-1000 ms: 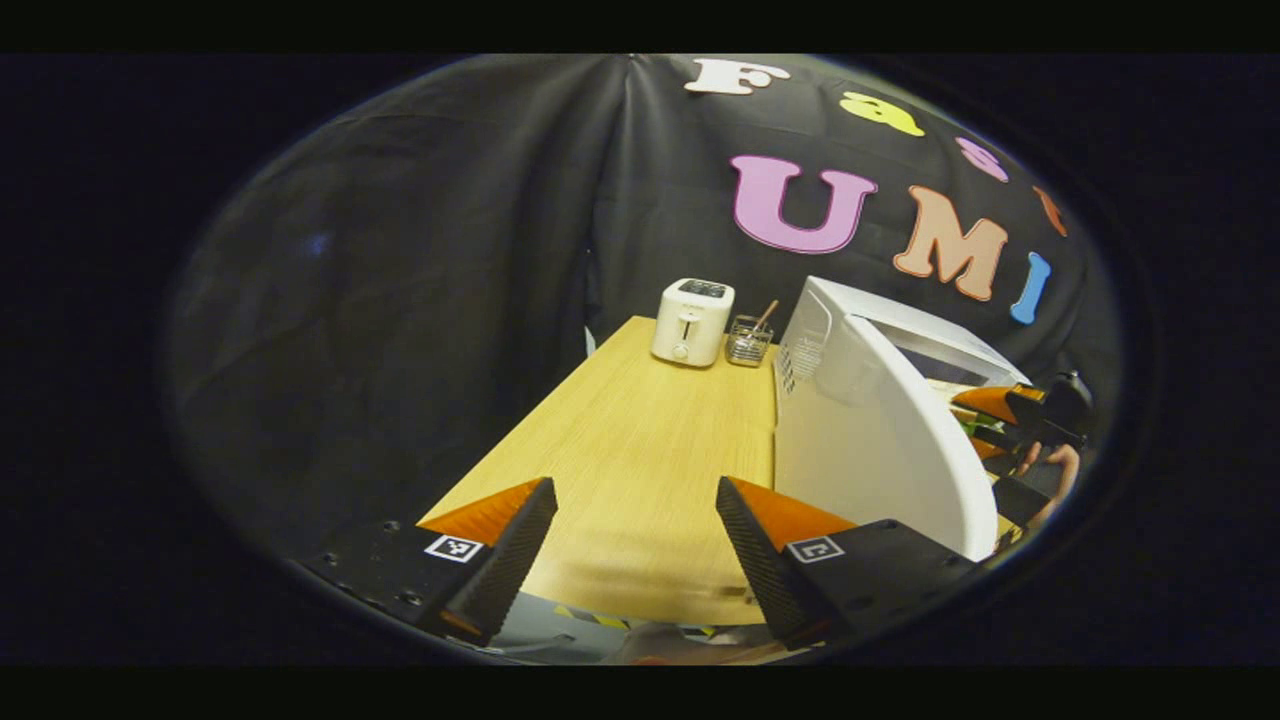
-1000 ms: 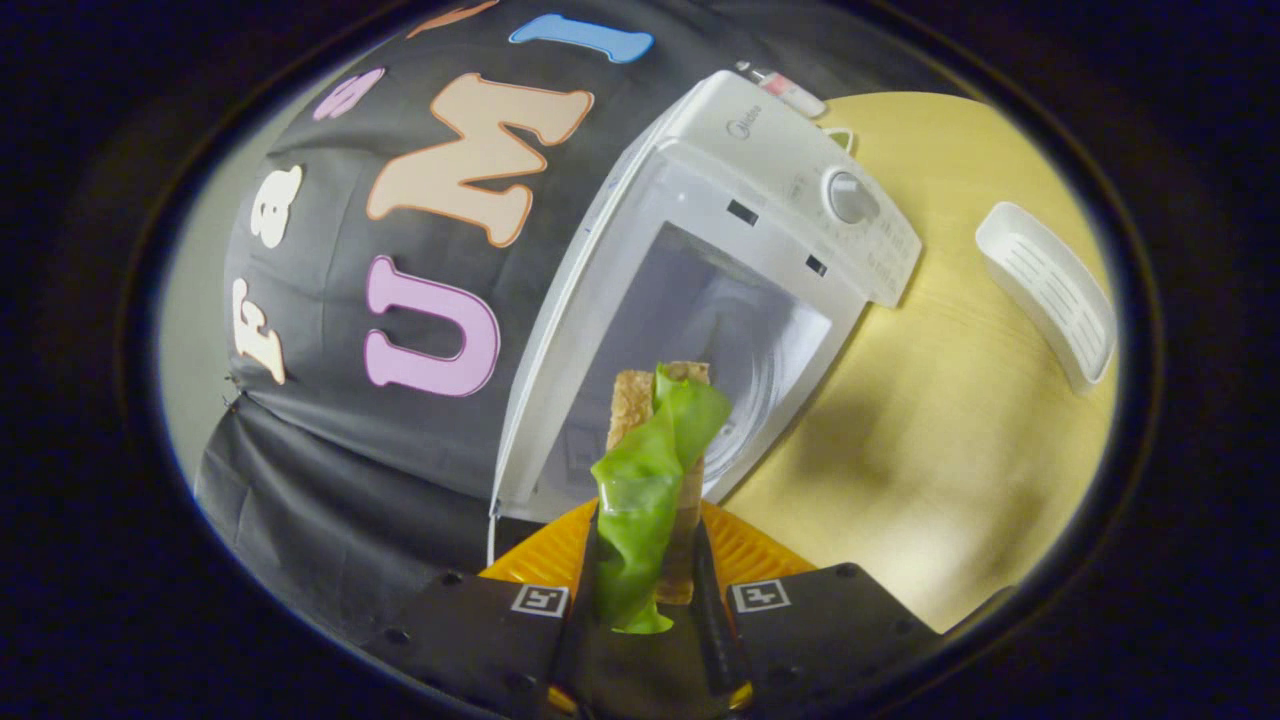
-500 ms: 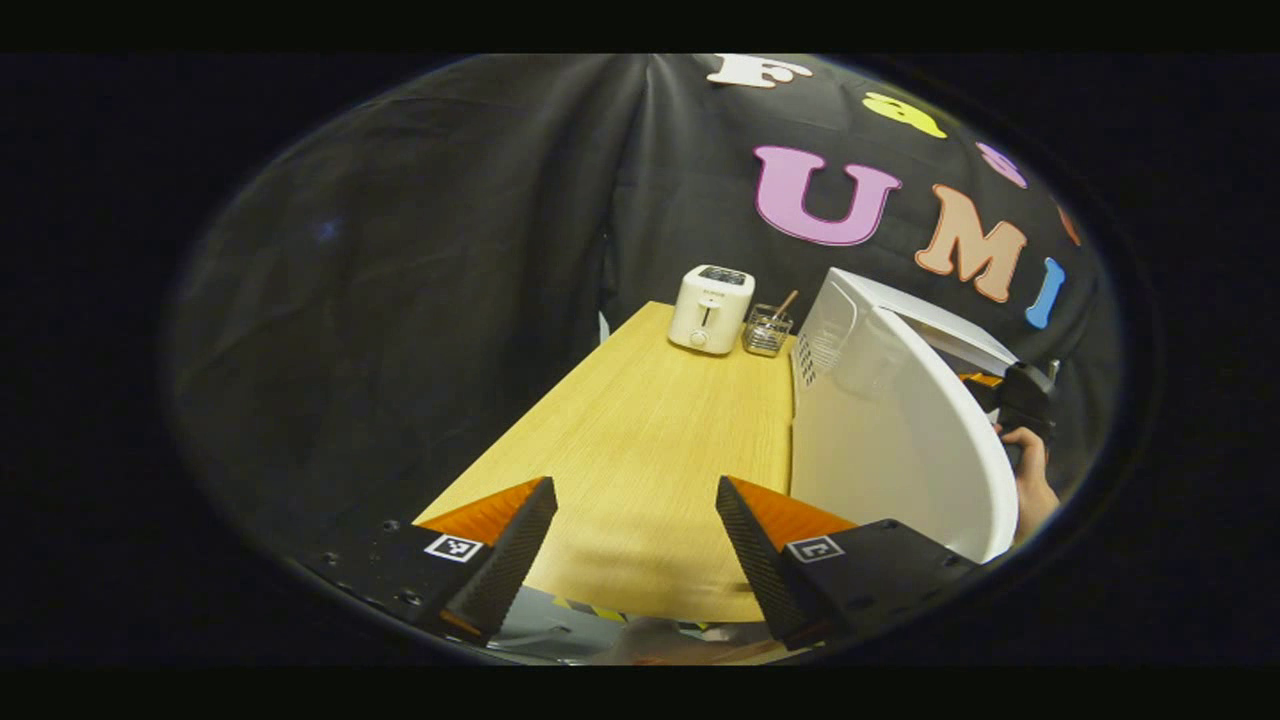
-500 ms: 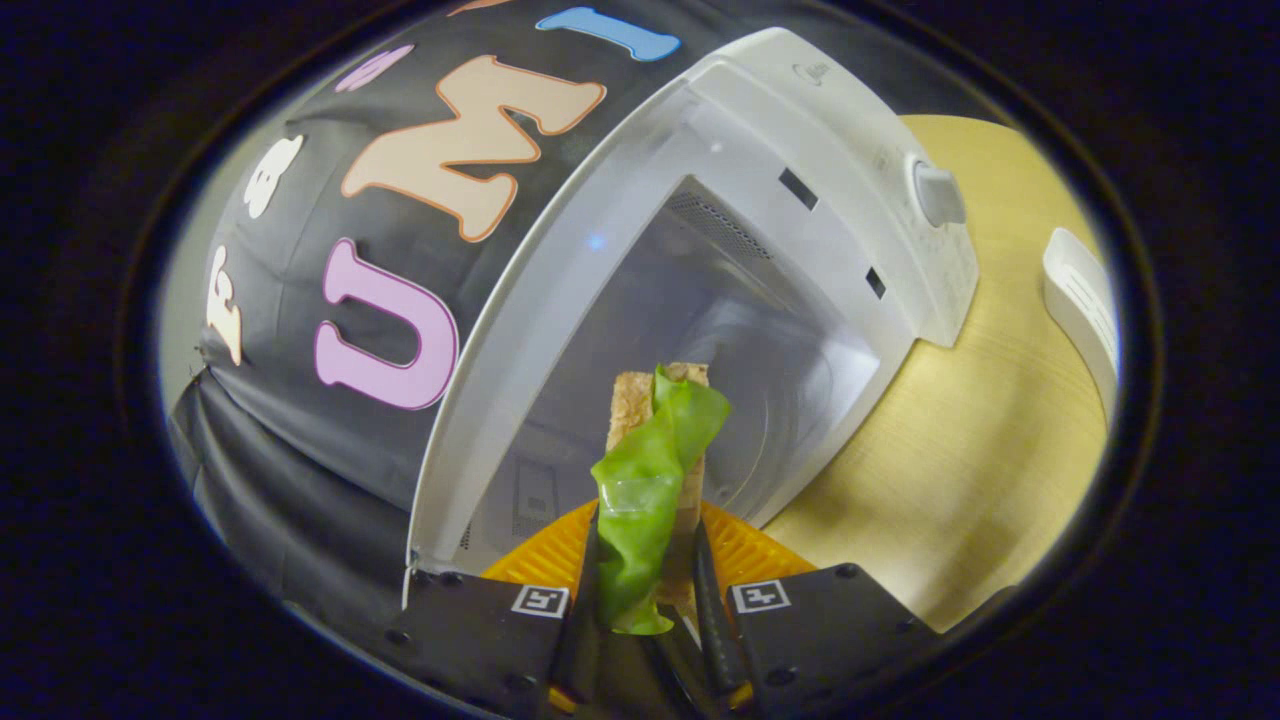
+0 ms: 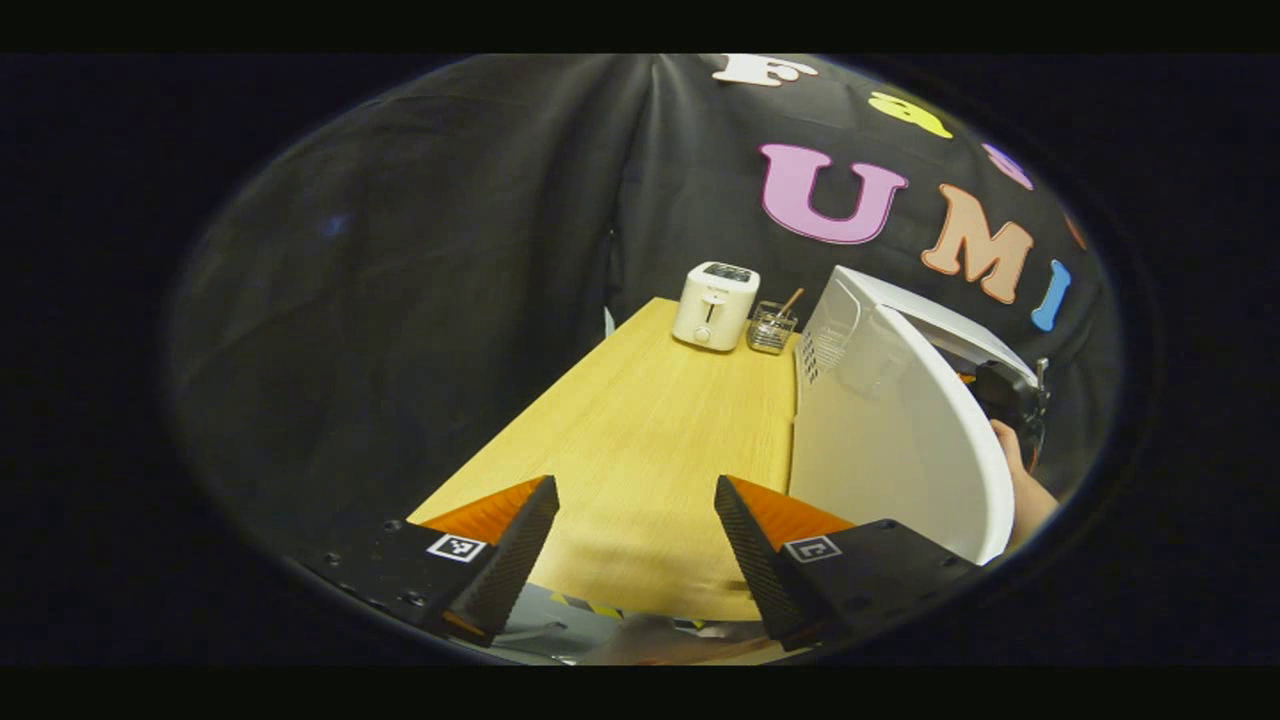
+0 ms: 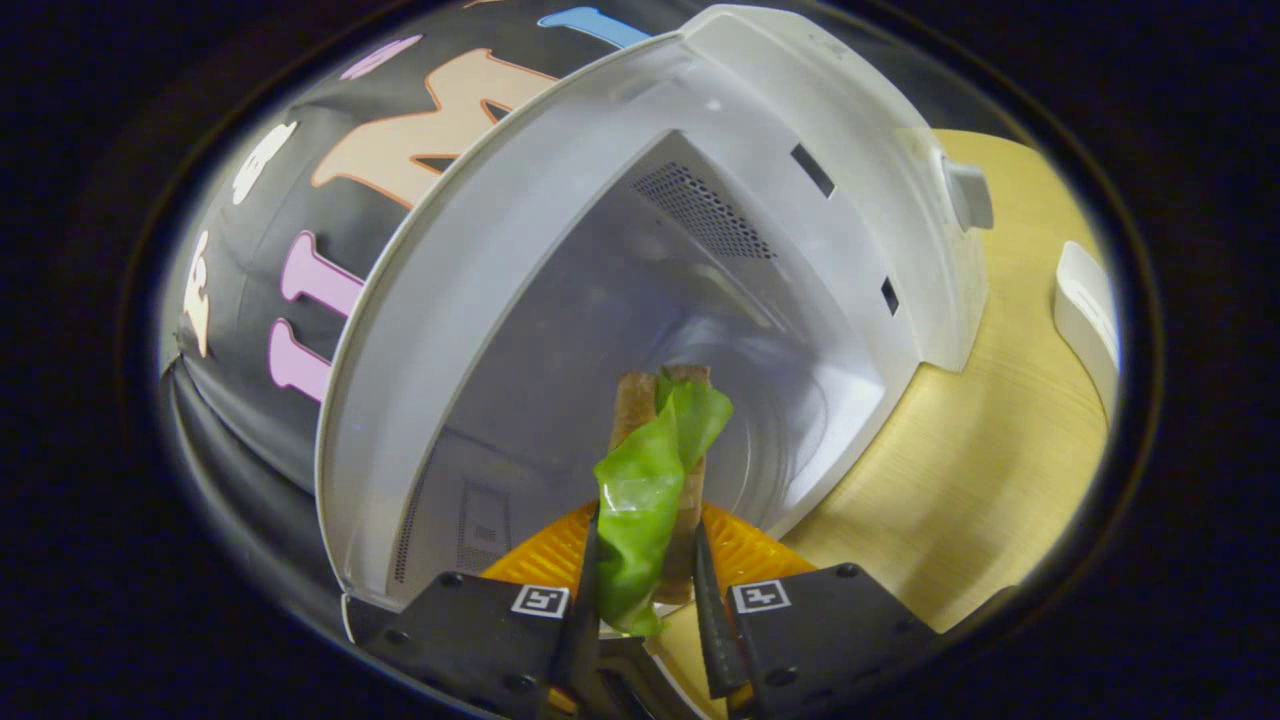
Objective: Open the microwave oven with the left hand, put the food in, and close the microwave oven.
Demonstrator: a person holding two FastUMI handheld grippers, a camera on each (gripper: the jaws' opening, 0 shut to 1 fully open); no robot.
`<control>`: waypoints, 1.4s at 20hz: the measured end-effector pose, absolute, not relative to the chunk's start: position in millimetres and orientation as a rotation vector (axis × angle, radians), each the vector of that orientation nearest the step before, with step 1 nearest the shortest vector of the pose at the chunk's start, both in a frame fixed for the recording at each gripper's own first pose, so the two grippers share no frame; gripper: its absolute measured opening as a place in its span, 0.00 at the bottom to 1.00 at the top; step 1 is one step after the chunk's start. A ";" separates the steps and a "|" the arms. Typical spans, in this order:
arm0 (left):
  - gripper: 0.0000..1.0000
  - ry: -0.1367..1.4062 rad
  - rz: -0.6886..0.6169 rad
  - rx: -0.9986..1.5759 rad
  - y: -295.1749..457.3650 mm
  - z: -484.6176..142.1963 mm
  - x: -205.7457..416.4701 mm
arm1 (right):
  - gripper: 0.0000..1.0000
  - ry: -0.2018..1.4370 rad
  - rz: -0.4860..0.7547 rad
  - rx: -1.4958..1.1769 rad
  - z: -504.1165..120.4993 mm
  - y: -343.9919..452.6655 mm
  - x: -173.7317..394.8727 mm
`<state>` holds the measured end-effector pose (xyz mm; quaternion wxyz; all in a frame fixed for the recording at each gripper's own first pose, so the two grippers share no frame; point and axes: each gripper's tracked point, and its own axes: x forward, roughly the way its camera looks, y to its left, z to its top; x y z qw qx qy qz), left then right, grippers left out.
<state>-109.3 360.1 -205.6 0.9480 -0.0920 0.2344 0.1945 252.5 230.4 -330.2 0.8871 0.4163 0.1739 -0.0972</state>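
Note:
My right gripper (image 6: 645, 560) is shut on the food (image 6: 655, 470), a slice of bread with a green lettuce leaf, held upright. It sits at the mouth of the open white microwave (image 6: 700, 130), with the food's far end reaching into the cavity above the glass turntable (image 6: 790, 420). In the left gripper view the microwave's door (image 5: 900, 440) stands swung open on the right. My left gripper (image 5: 635, 545) is open over the near table edge, left of the door, holding nothing. Behind the door, the right gripper (image 5: 1005, 390) and a hand (image 5: 1025, 490) show.
A white toaster (image 5: 715, 305) and a small glass holder (image 5: 772, 330) stand at the far end of the wooden table (image 5: 640, 440). A white ribbed tray (image 6: 1090, 310) lies right of the microwave. The control knob (image 6: 968, 195) sits on the microwave's front panel.
My right gripper has carried the food forward to the microwave's opening, so the cavity looms larger. The left gripper has barely moved and stays open.

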 end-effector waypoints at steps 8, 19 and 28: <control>0.92 0.486 0.400 -0.178 360.3 -204.3 -110.0 | 0.52 0.380 -0.297 0.707 -346.6 210.1 249.7; 0.71 0.516 0.319 -0.182 339.8 -209.6 -107.5 | 0.99 0.330 -0.336 0.536 -317.7 180.0 200.4; 0.01 0.580 0.247 -0.085 318.3 -219.2 -113.1 | 1.00 0.291 -0.271 0.446 -271.3 180.4 126.2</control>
